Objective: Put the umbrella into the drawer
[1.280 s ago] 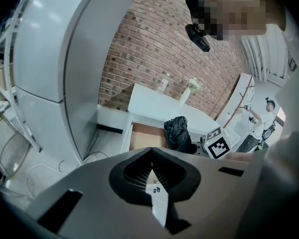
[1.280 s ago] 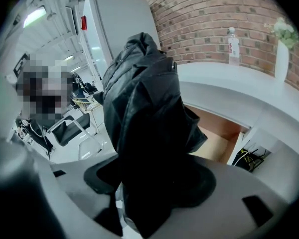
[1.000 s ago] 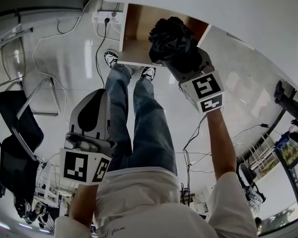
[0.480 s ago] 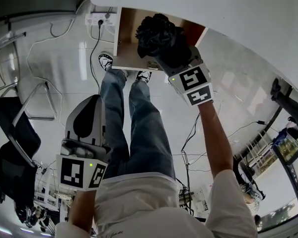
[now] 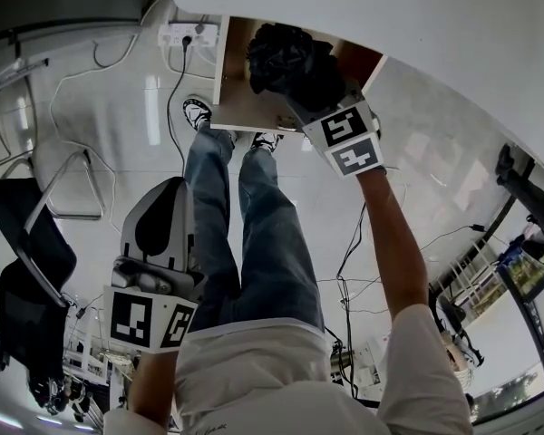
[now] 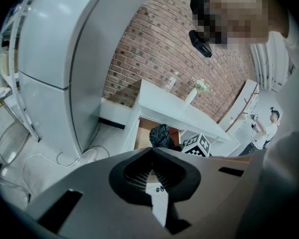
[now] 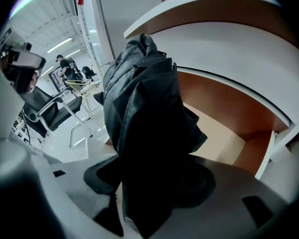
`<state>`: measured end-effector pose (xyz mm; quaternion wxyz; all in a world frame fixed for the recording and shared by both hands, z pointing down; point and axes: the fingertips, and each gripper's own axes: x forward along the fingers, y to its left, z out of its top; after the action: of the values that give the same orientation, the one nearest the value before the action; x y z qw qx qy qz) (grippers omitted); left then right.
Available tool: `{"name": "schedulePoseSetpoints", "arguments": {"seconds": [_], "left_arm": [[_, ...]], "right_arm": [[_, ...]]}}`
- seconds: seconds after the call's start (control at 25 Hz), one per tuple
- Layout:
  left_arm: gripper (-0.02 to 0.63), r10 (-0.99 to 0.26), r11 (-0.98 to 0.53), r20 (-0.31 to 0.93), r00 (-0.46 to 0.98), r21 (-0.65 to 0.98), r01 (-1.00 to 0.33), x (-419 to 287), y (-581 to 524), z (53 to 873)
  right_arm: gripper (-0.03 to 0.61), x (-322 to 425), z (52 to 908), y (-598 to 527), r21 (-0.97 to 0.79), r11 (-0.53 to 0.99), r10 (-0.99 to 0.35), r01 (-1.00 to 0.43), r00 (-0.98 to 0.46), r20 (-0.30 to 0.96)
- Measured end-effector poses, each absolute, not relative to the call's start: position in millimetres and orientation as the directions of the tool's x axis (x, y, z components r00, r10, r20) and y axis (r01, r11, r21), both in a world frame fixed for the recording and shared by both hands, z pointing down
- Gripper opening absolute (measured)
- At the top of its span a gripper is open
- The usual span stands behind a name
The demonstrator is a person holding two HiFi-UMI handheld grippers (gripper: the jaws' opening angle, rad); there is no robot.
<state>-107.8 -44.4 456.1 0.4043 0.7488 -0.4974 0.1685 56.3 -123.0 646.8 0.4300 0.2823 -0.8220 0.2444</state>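
Note:
A folded black umbrella (image 5: 288, 62) hangs over the open wooden drawer (image 5: 240, 98) under the white desk (image 5: 453, 53). My right gripper (image 5: 319, 93) is shut on the umbrella (image 7: 144, 128), which fills the right gripper view, with the drawer's pale bottom (image 7: 224, 141) beyond it. My left gripper (image 5: 163, 229) is held low by the person's left leg, jaws shut on nothing. In the left gripper view the umbrella (image 6: 162, 136) and the drawer (image 6: 144, 133) show far off beyond the left gripper (image 6: 150, 171).
The person's legs in jeans (image 5: 254, 216) stand just before the drawer. Black chairs (image 5: 27, 243) are at the left. A power strip (image 5: 186, 33) and cables lie on the floor by the desk. A white fridge (image 6: 65, 63) stands left of the desk.
My right gripper has carried the umbrella a little farther up and over the drawer. The left gripper has hardly moved.

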Motion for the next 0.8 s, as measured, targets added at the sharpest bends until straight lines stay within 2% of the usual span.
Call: {"name": "schedulePoseSetpoints", "arguments": {"seconds": [0.8], "left_arm": [[0.017, -0.599, -0.181, 0.666, 0.445, 0.429, -0.885, -118, -42, 458]], "right_arm": [[0.284, 60, 695, -134, -0.098, 0.737, -0.219, -0.669, -0.373, 0.902]]}}
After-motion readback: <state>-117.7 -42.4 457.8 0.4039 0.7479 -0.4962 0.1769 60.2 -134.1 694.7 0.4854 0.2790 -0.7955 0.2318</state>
